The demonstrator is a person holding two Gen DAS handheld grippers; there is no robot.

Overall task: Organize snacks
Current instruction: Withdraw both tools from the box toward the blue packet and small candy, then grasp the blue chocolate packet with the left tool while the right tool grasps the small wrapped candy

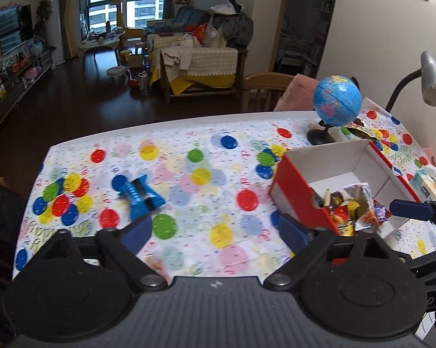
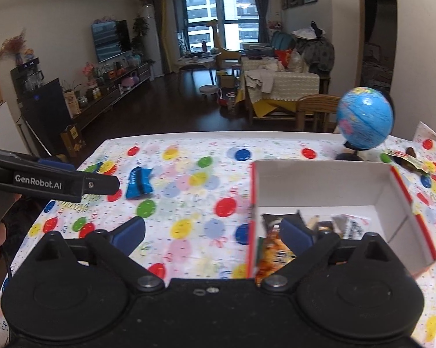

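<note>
Across the balloon-print tabletop (image 1: 194,133) one loose snack is left out: a blue packet (image 1: 141,195) lying flat, well apart from the red-and-white box (image 1: 293,179) where the other snacks (image 1: 345,208) are heaped at the near end. A further wrapper (image 2: 406,158) lies beyond the box, near the globe (image 1: 337,101), though I cannot tell whether it counts as a snack.

Both of my jaws stand wide and hold nothing. My left gripper (image 1: 215,230) hangs over bare cloth with the blue packet just ahead of its left finger; my right gripper (image 2: 212,237) straddles the box's near left wall, one finger outside and one over the heap.

I judge the blue packet is next, and the risks lie there. It is thin and flat, so the jaws closing from above may skate over it or pinch the loose tablecloth and drag everything on it. The frames are blurred, so I cannot read the packet's edges well enough to pick a good bite. My right finger inside the box could also snag a wrapper or tip the light cardboard wall on the way out.
</note>
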